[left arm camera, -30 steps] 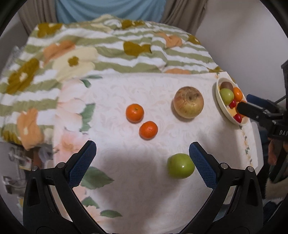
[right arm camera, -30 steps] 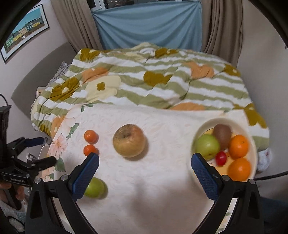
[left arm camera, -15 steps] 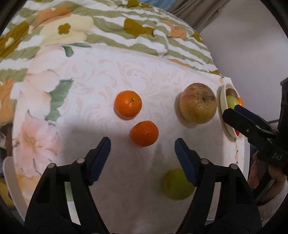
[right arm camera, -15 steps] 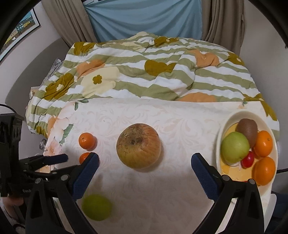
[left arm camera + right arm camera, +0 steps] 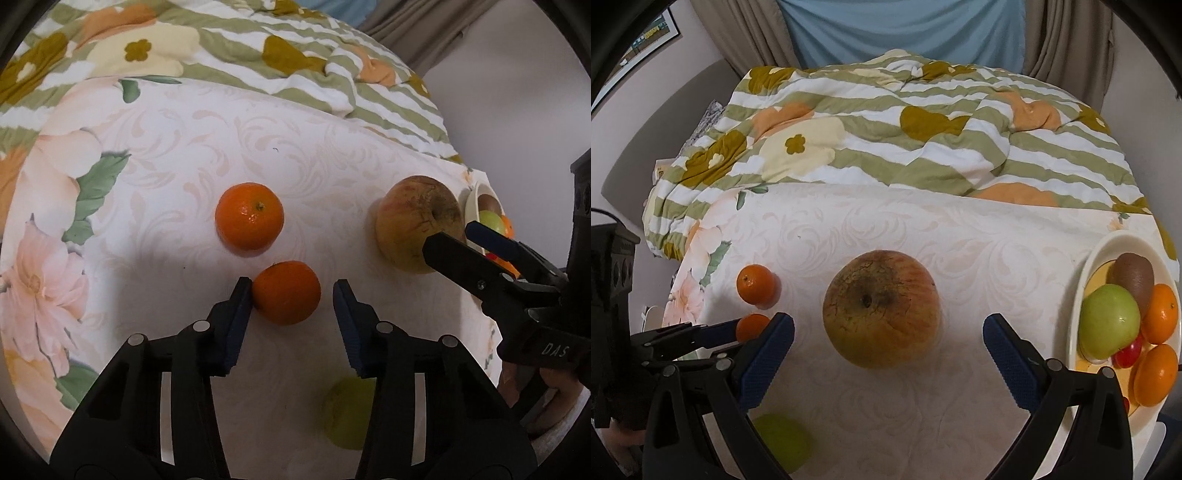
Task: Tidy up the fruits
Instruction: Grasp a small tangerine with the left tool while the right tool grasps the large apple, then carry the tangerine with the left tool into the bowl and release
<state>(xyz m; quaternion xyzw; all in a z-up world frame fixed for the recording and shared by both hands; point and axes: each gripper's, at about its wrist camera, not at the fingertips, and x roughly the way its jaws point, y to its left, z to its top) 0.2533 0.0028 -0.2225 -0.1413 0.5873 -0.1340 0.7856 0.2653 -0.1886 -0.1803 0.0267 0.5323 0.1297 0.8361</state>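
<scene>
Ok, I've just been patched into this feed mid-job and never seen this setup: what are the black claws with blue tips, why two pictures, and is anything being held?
No robot here: a person holds a two-finger tool in each hand, each with a camera looking along its fingers. The left camera shows the left tool open around the nearer small orange; one pad touches it, the other stands apart, so nothing is gripped. The right camera shows the right tool open, facing a big yellowish apple. On the white cloth also lie a second orange and a green fruit. A bowl at the right edge holds more fruit.
</scene>
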